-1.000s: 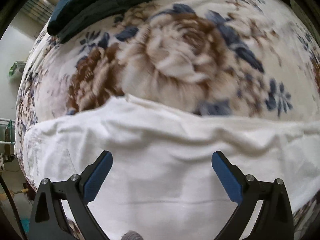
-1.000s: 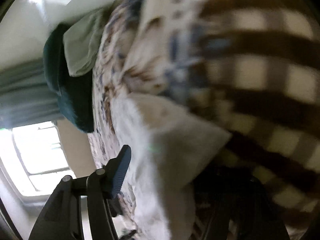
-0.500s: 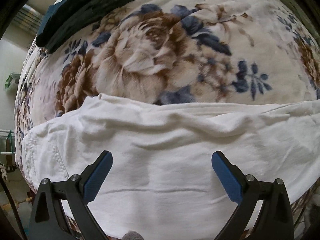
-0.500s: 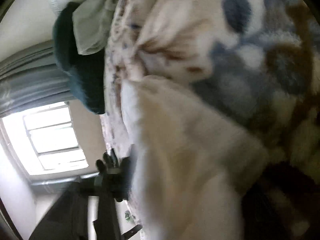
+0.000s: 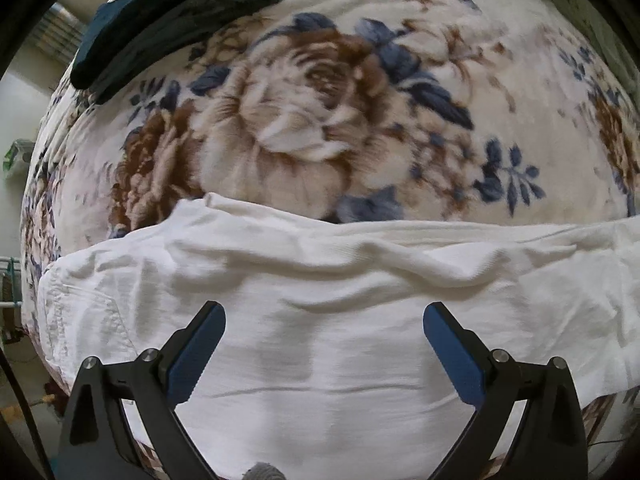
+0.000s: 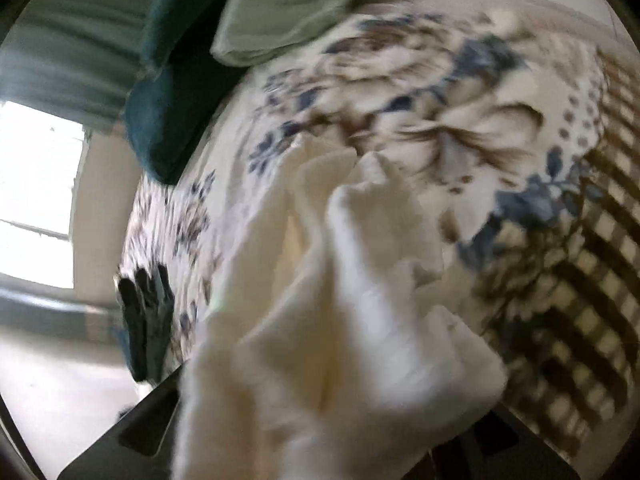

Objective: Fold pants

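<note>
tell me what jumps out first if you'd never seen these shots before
The white pants lie wrinkled across the near edge of a floral blanket, with the open left hand-held gripper poised over them. In the right wrist view, a bunched end of the same white cloth fills the frame and hides the right hand-held gripper's fingers. A dark teal folded pile sits at the far left corner.

Both wrist views look closely onto white pants (image 5: 320, 300) on one floral blanket (image 5: 320, 120).
</note>
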A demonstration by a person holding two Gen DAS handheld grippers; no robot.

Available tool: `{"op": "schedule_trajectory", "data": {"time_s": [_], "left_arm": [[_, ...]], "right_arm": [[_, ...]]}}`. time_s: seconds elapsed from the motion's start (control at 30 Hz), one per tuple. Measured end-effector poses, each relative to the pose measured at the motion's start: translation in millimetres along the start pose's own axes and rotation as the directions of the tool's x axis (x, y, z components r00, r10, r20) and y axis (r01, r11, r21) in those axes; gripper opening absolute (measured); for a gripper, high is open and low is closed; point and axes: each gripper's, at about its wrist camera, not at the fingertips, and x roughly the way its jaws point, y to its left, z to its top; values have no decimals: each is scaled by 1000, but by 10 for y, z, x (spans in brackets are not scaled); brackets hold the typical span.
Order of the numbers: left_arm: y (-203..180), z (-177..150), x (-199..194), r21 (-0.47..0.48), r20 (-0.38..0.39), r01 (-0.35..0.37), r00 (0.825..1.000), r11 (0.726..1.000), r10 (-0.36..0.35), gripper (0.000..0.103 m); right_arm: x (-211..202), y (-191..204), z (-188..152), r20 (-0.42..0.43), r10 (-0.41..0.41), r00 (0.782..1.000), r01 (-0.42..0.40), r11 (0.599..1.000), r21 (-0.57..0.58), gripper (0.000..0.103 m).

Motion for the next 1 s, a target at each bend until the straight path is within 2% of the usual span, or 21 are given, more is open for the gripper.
{"op": "schedule_trajectory", "data": {"time_s": [0.1,0.2,0.3,0.4,0.47,0.53,0.6,0.63,0.67,0.7,0.77,0.8,0.83,0.87,0.9,0.97,1.0], "left_arm": [[323,-29,-21,-43,0,28,1000,999,-28,102],[817,-123,-98,-110,14,49,999,993,-48,102],[1455,-305,-176,-184,23,38,999,982,-34,102],[2134,-537,-191,-262,5,16,1000,965,-15,102],[2564,-705,-180,-307,-3,-7,1000,952,6,102],[2952,-881,-139,-346,-16,-33,999,937,29,102],[3285,-1008,-75,-373,-28,-59,998,926,52,102],[3373,-1043,-39,-380,-34,-64,998,923,56,102],[3465,-1072,4,-387,-40,-68,998,920,56,102],[3551,-1093,43,-396,-45,-62,998,916,49,102],[3645,-1114,82,-409,-38,-34,999,912,21,102],[3642,-1096,91,-408,-30,-17,1000,913,5,102],[3617,-1061,102,-404,-24,2,1000,915,-13,102],[3600,-1025,107,-402,-16,29,999,915,-39,102],[3558,-985,101,-403,-8,66,997,913,-76,102],[3433,-895,80,-403,9,148,987,903,-158,102],[3321,-841,75,-396,14,200,977,896,-212,102]], "right_arm": [[-34,513,-228,-3,-31,1000,31,995,-91,8],[-97,920,-706,-4,-58,998,56,979,-198,8],[112,1473,-1183,-26,-80,996,68,945,-319,8],[397,1970,-1876,-75,-99,992,54,885,-462,7],[615,2277,-2442,-99,-124,987,44,813,-581,7],[862,2500,-3064,-113,-176,978,48,714,-699,7],[1095,2586,-3572,-128,-234,964,52,635,-771,7],[1218,2618,-3867,-111,-271,956,65,567,-821,8],[1308,2633,-4092,-99,-308,946,75,508,-858,8],[1461,2610,-4305,-103,-375,921,87,457,-885,14],[1570,2581,-4461,-92,-433,897,111,420,-901,18],[1571,2584,-4477,-90,-437,895,113,417,-902,26],[1549,2591,-4458,-140,-433,891,76,445,-892,34],[1516,2590,-4401,-238,-416,878,10,513,-859,57],[1453,2582,-4321,-362,-370,856,-78,599,-797,79],[1247,2534,-4135,-498,-268,825,-172,719,-673,82],[1079,2466,-3980,-556,-194,808,-213,784,-583,82]]}}
